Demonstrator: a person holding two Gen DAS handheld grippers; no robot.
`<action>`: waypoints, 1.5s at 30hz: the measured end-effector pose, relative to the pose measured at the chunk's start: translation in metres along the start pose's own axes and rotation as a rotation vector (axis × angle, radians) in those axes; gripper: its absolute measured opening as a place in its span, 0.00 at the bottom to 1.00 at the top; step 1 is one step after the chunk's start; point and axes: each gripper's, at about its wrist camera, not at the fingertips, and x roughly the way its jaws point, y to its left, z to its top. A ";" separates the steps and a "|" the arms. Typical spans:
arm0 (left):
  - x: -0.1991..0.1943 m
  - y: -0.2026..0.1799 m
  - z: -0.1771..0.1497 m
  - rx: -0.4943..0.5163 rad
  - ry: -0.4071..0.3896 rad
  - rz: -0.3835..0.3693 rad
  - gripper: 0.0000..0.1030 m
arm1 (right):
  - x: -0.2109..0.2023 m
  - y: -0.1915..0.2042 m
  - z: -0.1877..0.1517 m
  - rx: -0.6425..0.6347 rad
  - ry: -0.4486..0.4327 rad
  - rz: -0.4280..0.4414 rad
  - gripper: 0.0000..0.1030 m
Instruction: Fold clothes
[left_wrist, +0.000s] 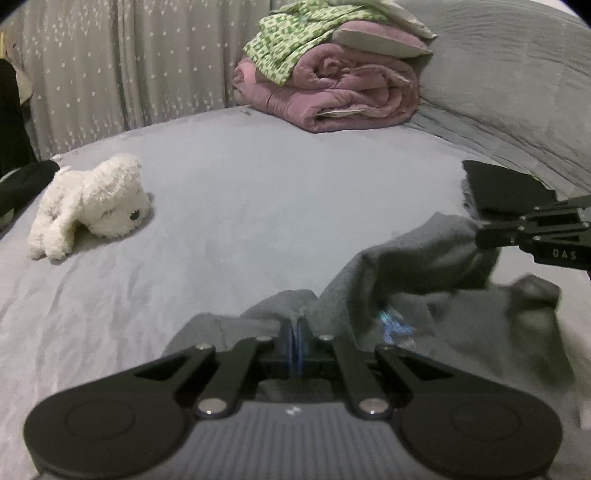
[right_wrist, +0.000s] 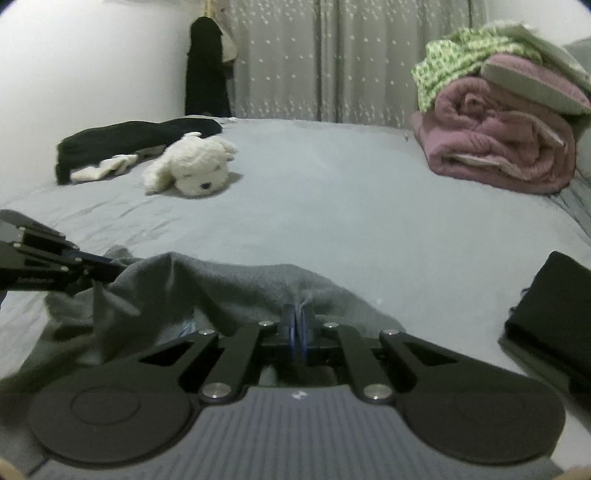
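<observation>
A grey garment (left_wrist: 424, 266) lies rumpled on the bed's near side, with a small blue print showing on it. My left gripper (left_wrist: 296, 325) is shut on one part of its edge, the cloth pinched between the pads. In the right wrist view my right gripper (right_wrist: 298, 314) is shut on another part of the grey garment's (right_wrist: 229, 284) edge. The cloth edge is stretched between the two grippers and raised off the sheet. Each gripper shows in the other's view: the right gripper (left_wrist: 480, 236) at the right side, the left gripper (right_wrist: 122, 267) at the left side.
A white plush dog (left_wrist: 92, 203) lies on the grey sheet (left_wrist: 258, 192). A rolled mauve quilt (left_wrist: 332, 96) topped with green patterned cloth sits at the far side. A folded black garment (right_wrist: 554, 306) lies to the right; dark clothes and white socks (right_wrist: 129, 142) lie far left. A curtain hangs behind.
</observation>
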 end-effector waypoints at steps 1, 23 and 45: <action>-0.008 -0.002 -0.005 0.003 -0.002 -0.002 0.02 | -0.007 0.004 -0.003 -0.009 -0.003 0.002 0.04; -0.061 -0.043 -0.134 -0.095 0.079 -0.007 0.02 | -0.057 0.055 -0.107 0.064 0.167 0.024 0.01; -0.103 -0.024 -0.121 -0.204 -0.167 -0.039 0.53 | -0.098 0.011 -0.105 0.320 -0.111 0.236 0.45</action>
